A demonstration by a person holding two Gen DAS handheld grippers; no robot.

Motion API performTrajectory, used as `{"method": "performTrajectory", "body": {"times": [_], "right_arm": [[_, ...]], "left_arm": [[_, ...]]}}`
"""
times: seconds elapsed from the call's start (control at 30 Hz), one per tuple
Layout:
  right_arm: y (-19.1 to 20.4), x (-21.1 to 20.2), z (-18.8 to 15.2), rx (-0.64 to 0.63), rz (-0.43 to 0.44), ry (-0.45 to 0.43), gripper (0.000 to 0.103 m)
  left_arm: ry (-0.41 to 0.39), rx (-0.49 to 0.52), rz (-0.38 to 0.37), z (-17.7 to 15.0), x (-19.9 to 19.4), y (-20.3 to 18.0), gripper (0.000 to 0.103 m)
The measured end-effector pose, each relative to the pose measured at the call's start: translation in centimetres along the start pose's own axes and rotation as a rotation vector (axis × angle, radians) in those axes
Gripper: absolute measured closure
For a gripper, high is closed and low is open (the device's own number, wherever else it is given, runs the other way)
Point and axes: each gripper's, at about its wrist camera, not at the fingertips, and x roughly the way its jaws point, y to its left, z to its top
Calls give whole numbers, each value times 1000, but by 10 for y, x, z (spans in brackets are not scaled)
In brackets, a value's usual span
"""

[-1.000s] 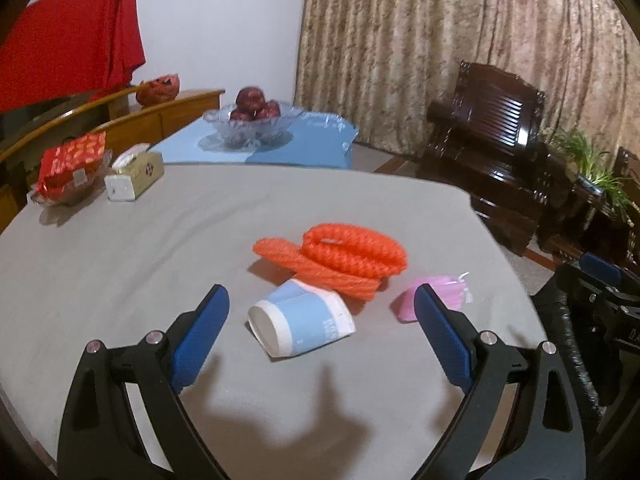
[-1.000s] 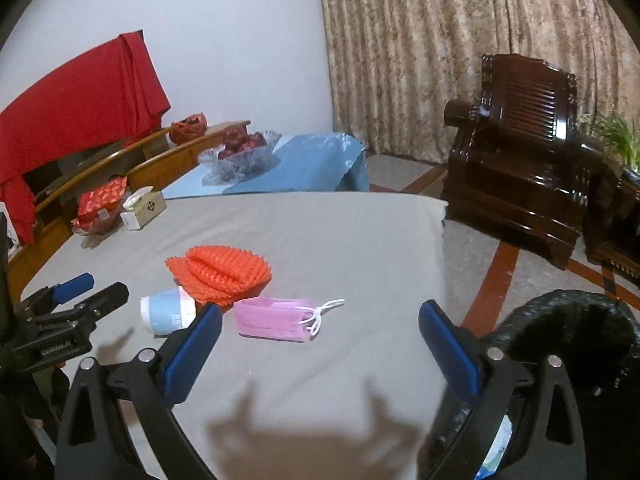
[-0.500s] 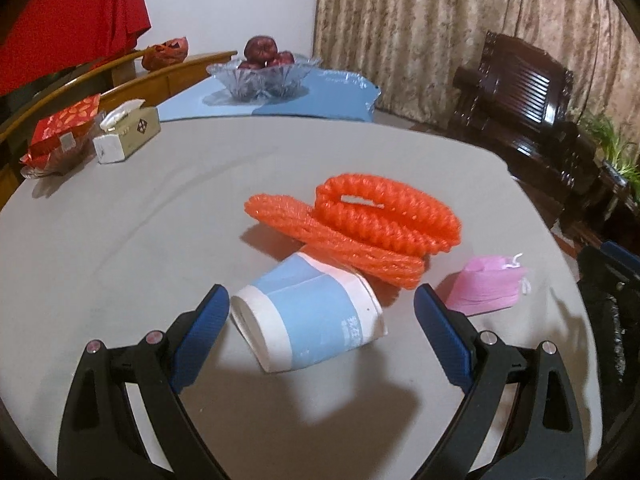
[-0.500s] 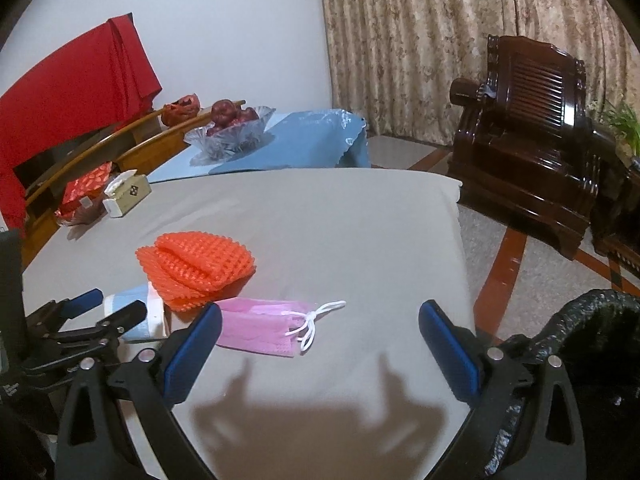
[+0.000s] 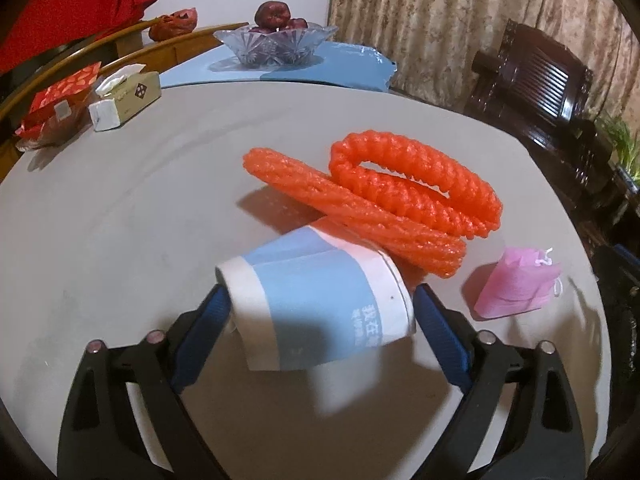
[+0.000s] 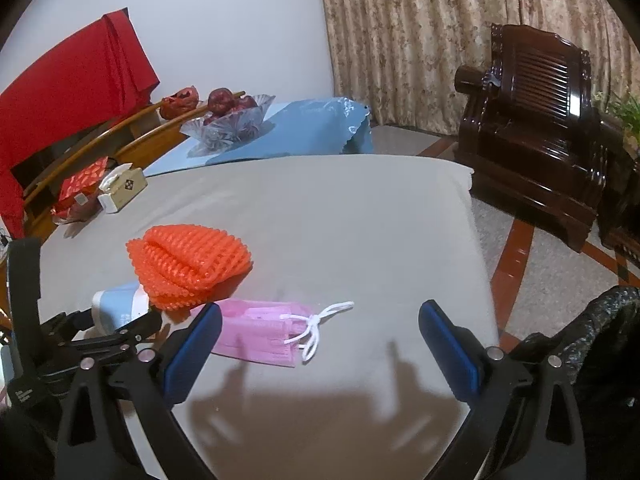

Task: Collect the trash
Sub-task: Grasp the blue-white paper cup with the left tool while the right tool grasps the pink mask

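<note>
While the left gripper (image 5: 318, 312) has just been closing, its jaws straddle the paper cup (image 5: 320, 300) lying on its side against the orange foam net (image 5: 384, 200); whether the pads press yet is unclear. Light and crushable, the cup probably wants gentle pressure mid-body. From the right wrist, the right gripper (image 6: 320, 336) gapes over the soft pink mask (image 6: 264, 332), and the black-lined bin (image 6: 600, 328) shows only here.

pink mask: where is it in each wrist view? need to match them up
Left wrist: pink mask lies at the right, past the right finger, right of the paper cup.
Right wrist: lower centre, between the open fingers, ear loops to the right.
Shared landmark: orange foam net.
</note>
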Motion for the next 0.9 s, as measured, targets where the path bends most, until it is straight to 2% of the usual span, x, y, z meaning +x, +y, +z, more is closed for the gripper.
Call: {"method": "performTrajectory", "body": {"times": [0.3, 0.5, 0.9], "right_arm": [[26, 16, -7, -21, 35, 46, 6], [42, 32, -8, -36, 27, 89, 6], [46, 63, -13, -19, 7, 187, 9]], "left_arm": [[-16, -6, -30, -9, -14, 12, 26], [-44, 9, -28, -14, -26, 20, 28], [-81, -7, -33, -15, -36, 28, 29]]}}
